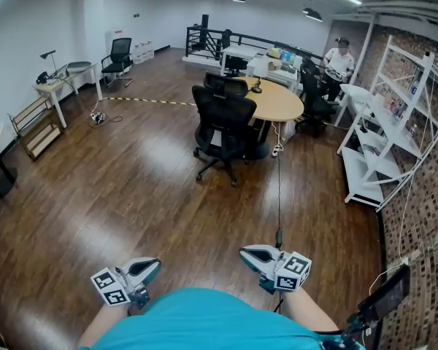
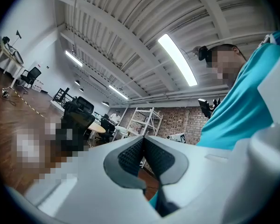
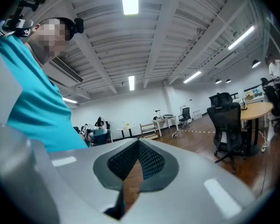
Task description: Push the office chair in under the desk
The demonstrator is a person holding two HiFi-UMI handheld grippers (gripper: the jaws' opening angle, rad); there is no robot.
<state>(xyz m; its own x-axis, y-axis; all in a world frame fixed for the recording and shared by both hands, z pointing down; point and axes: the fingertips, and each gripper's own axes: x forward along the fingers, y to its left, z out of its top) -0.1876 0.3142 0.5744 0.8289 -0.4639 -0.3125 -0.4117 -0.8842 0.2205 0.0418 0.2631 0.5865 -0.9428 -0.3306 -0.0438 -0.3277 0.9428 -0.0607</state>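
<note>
L gripper [image 1: 150, 267] & R gripper [image 1: 250, 254] both had jaws pinched together, empty, near person's torso; office chair [image 1: 223, 126] stood well apart, just beside desk [image 1: 281, 100]

**Legible markings: none identified.**
Square black-and-white coded patterns are carried on the left marker cube [image 1: 109, 286] and the right marker cube [image 1: 293, 271]; no letters or numerals are contained in them. A small notice [image 1: 117, 32] is fixed to the far white wall above a black chair, but its print is too small to be read. A strip of yellow-and-black tape [image 1: 147, 101] is laid across the wooden floor; no wording is shown on it. No brand name or number can be made out in either gripper view.
</note>
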